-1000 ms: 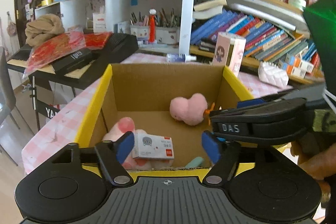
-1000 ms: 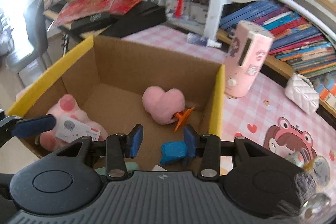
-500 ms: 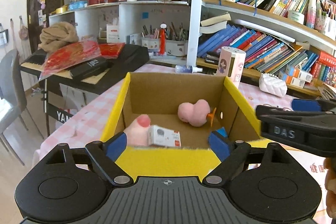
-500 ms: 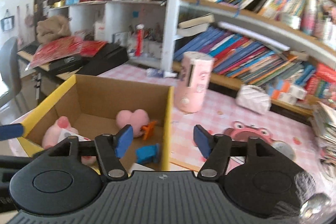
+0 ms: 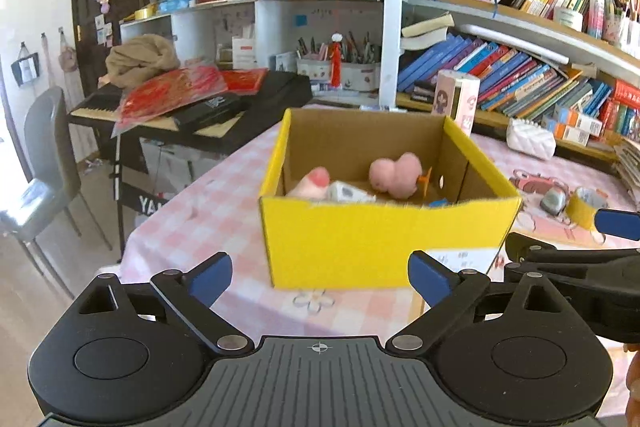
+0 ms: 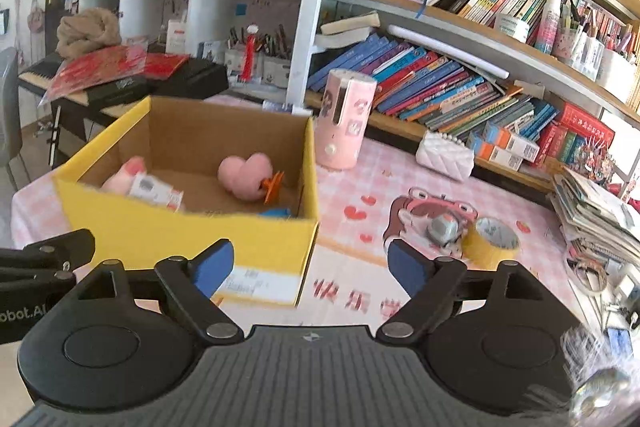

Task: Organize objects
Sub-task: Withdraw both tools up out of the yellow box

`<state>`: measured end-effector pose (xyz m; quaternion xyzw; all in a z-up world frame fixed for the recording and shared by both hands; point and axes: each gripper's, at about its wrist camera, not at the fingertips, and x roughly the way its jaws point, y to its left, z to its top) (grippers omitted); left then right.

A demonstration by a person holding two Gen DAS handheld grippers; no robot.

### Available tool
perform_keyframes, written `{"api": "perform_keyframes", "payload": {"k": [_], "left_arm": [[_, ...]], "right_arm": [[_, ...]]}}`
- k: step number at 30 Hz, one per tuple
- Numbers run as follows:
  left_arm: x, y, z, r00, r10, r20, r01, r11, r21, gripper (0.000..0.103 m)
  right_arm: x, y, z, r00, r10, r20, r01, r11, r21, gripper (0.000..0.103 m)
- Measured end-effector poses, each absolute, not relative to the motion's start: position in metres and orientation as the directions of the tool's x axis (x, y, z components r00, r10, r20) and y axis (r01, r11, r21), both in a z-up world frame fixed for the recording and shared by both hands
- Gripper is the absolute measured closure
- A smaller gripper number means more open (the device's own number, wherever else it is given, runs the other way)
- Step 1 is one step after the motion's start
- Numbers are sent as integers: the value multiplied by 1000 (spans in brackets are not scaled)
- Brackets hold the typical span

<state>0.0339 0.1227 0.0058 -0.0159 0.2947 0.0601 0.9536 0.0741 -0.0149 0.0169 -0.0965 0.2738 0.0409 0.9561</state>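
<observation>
A yellow cardboard box (image 5: 360,243) (image 6: 256,247) stands on the pink checked table. Inside lie a pink heart plush (image 5: 394,173) (image 6: 246,177), a pink plush toy (image 5: 310,183) (image 6: 122,177) with a small white carton (image 5: 350,193) (image 6: 154,189) on it, an orange piece (image 6: 272,185) and a blue piece (image 6: 276,213). My left gripper (image 5: 320,277) is open and empty, held back in front of the box. My right gripper (image 6: 310,265) is open and empty, near the box's front right corner.
On the table right of the box are a yellow tape roll (image 6: 492,241), a grey mouse-like item (image 6: 442,227), a white quilted pouch (image 6: 444,153) and a pink cylinder container (image 6: 346,121). Bookshelves stand behind; a keyboard with red bags (image 5: 180,99) and a chair (image 5: 44,163) are at the left.
Both grippers pulled back and up out of the box and opened wider. The blue piece the right gripper was at now lies in the box.
</observation>
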Motion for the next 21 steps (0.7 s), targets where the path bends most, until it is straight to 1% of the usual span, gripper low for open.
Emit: {"api": "perform_keyframes", "payload": {"k": [9,21], "left_arm": [[4,128,0,797,117,-592,-129,991,23,6],[-19,120,-13,763,72,-642,-72,997,26,6]], "right_arm": [[37,-10,10,827,13,-563,-127,978,-164,13],[5,-21,-5,791,-32,-611,-81,984,-156,10]]}}
